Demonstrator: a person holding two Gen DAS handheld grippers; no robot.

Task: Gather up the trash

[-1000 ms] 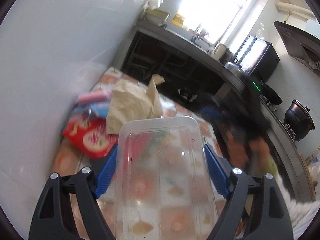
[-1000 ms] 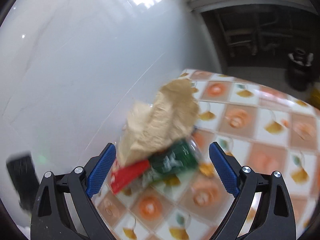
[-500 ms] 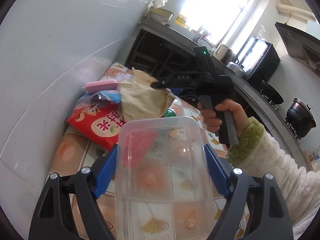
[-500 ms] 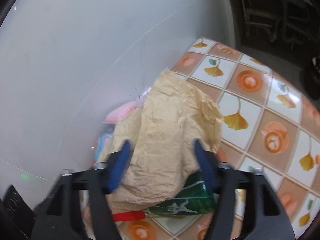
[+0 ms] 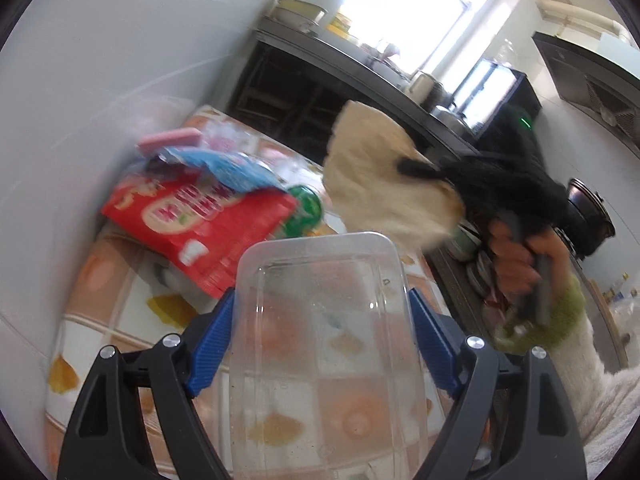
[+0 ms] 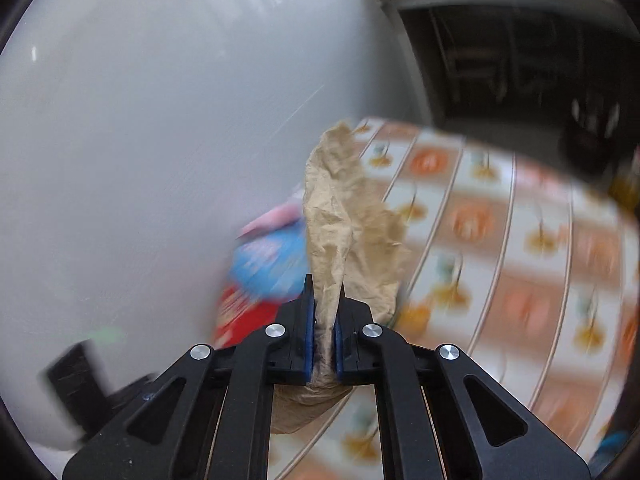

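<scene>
While your right hand-held gripper (image 6: pixel 322 320) pinches the brown paper (image 6: pixel 344 216) | left hand-held gripper (image 5: pixel 320 336) clamps the clear tub (image 5: pixel 324 344) | red packet (image 5: pixel 200 224), blue wrapper (image 5: pixel 228 168) remain on the bench (image 5: pixel 120 304).

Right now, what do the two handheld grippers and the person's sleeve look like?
Both grippers are black angular frames with silver screw heads and ribbed blue finger pads. The left gripper shows two wide triangular arms. The right gripper, seen from the left wrist camera, is a black pistol-grip body with a small green light. The sleeve is fluffy white with a fuzzy green cuff.
</scene>
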